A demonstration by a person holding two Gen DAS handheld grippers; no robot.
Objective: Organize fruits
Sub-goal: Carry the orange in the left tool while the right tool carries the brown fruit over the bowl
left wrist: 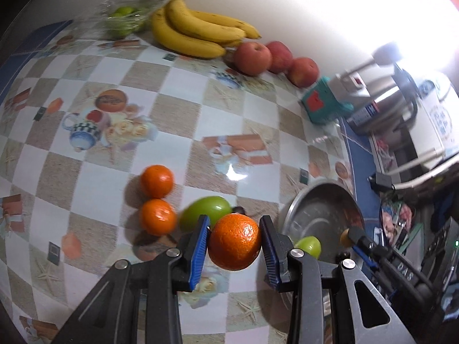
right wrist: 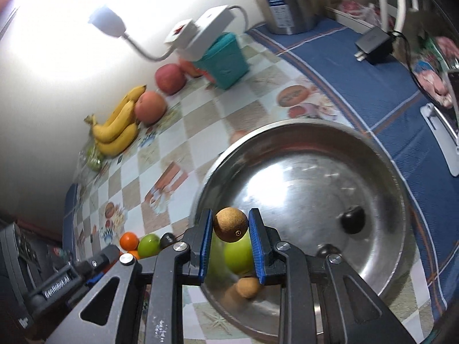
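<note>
My left gripper [left wrist: 233, 239] is shut on an orange [left wrist: 234, 242], held above the checkered tablecloth. Two more oranges [left wrist: 157, 180] [left wrist: 157, 216] and a green fruit [left wrist: 205, 212] lie just beyond it. My right gripper [right wrist: 231, 229] is shut on a small brown fruit [right wrist: 230, 228] above the steel bowl [right wrist: 373, 172]. The bowl holds a green fruit [right wrist: 239, 253], another brown fruit [right wrist: 248, 286] and a dark fruit [right wrist: 352, 219]. The bowl also shows in the left wrist view [left wrist: 315, 200].
Bananas [left wrist: 198, 28], three red apples [left wrist: 275, 60] and a bag of green fruit [left wrist: 123, 20] lie along the wall. A teal box [left wrist: 321, 103], a white power strip [right wrist: 200, 33], a metal kettle [left wrist: 387, 106] and a black charger [right wrist: 373, 44] stand at the right.
</note>
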